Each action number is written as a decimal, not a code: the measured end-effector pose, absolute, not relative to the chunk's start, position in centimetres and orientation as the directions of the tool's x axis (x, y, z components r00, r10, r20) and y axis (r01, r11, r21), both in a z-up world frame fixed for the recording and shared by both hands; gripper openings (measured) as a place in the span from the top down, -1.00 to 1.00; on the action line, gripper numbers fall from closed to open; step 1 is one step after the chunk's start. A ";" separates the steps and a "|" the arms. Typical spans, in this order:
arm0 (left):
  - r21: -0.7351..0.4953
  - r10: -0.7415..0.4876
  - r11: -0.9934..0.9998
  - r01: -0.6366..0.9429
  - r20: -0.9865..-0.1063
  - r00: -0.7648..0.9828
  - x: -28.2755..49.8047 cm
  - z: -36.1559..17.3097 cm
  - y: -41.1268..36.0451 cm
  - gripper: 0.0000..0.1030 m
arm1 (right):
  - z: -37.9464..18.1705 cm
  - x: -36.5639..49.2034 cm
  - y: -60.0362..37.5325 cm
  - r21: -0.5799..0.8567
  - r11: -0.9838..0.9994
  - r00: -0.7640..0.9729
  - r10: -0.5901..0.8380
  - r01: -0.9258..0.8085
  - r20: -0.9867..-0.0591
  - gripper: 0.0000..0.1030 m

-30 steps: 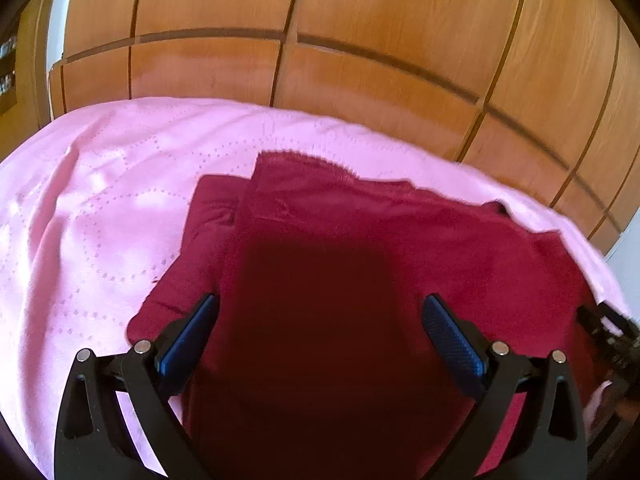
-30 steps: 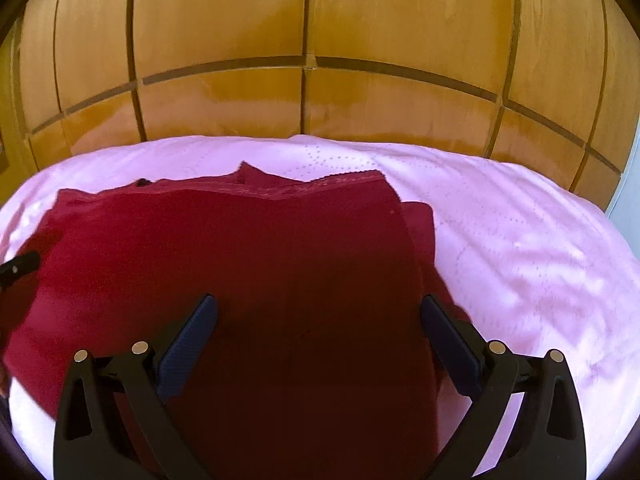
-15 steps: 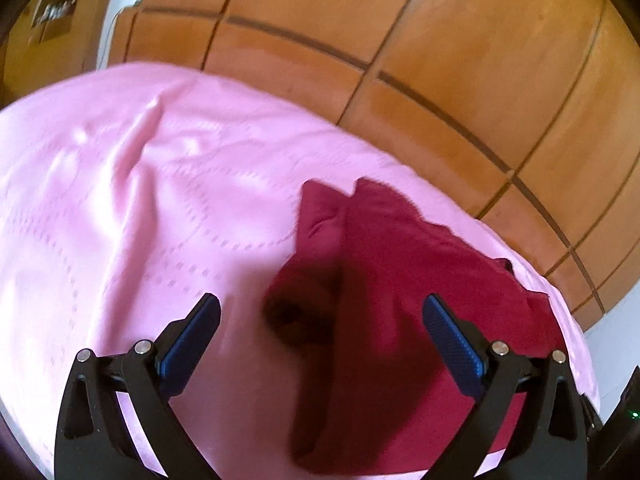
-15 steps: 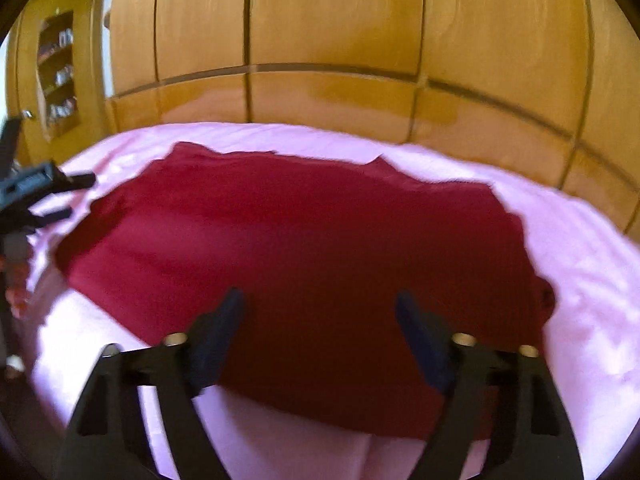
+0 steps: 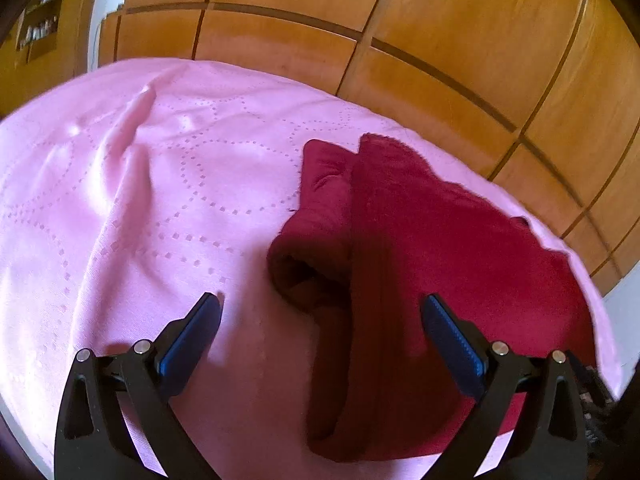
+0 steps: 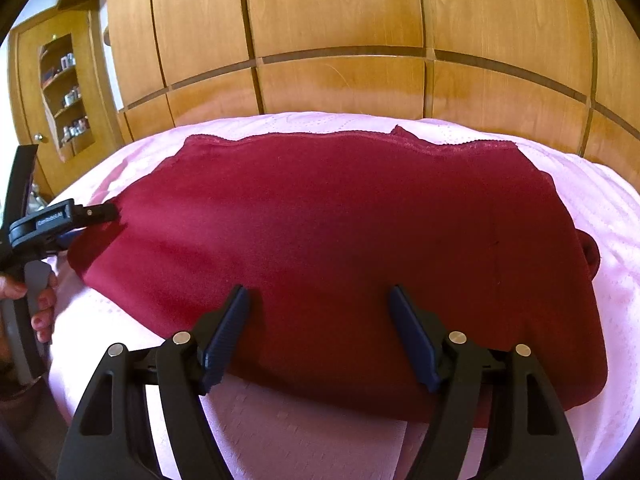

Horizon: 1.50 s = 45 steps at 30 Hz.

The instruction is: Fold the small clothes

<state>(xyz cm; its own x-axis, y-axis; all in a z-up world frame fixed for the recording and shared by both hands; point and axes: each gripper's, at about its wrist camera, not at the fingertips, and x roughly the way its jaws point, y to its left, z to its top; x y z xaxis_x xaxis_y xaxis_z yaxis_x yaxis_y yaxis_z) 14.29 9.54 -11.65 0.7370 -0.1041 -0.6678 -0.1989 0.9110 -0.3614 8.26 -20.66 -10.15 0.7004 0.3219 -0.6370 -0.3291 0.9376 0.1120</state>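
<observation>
On the pink bedspread (image 6: pixel 600 216), in front of wooden wardrobe doors (image 6: pixel 336 24), a dark red garment (image 6: pixel 340 232) is lying spread flat, one rolled sleeve (image 5: pixel 316 236) sticking out at its side. The left hand-held gripper (image 5: pixel 320 316) is hovering wide open over that sleeve's edge, gripping nothing. The right hand-held gripper (image 6: pixel 318 300), its jaws having just been closing partway, is standing open above the garment's near hem, its pads not pressing the cloth.
</observation>
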 end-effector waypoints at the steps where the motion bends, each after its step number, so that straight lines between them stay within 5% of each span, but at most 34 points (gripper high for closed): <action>1: -0.391 -0.130 0.901 -0.188 -0.657 0.743 14.2 -11.5 9.7 -0.95 | -10.0 8.2 -20.9 0.127 0.936 0.701 0.331 -0.328 -0.631 -0.40; 3: -0.429 -0.170 0.887 -0.171 -0.647 0.743 14.2 -11.3 9.9 -0.95 | -9.3 7.7 -21.6 0.197 0.921 0.702 0.386 -0.337 -0.598 -0.31; 8: -0.439 -0.186 0.884 -0.162 -0.648 0.738 14.4 -11.4 9.8 -0.94 | -8.7 8.3 -22.9 0.401 0.843 0.653 0.533 -0.358 -0.538 0.29; 12: -0.447 -0.205 0.883 -0.142 -0.641 0.740 14.5 -11.4 9.6 -0.93 | -10.2 8.7 -22.2 0.384 0.851 0.617 0.524 -0.358 -0.587 0.32; 16: -0.427 -0.225 0.899 -0.103 -0.649 0.727 15.2 -11.6 8.9 -0.47 | -10.9 8.6 -21.6 0.350 0.863 0.627 0.505 -0.364 -0.593 0.32; 19: -0.449 -0.231 0.884 -0.129 -0.660 0.715 15.9 -12.4 9.3 -0.30 | -10.9 8.4 -21.6 0.341 0.866 0.638 0.500 -0.366 -0.586 0.32; 22: -0.510 -0.293 0.852 -0.120 -0.654 0.698 16.4 -12.8 9.7 0.20 | -11.0 8.3 -21.6 0.339 0.866 0.643 0.499 -0.367 -0.581 0.32; 25: -0.545 -0.327 0.830 -0.116 -0.645 0.691 16.5 -12.8 9.9 0.35 | -11.0 8.2 -21.7 0.343 0.865 0.643 0.502 -0.367 -0.578 0.32; 45: -0.538 -0.392 0.841 0.061 -0.528 0.753 16.7 -3.1 3.1 0.52 | -11.0 8.3 -21.8 0.337 0.868 0.643 0.497 -0.366 -0.582 0.32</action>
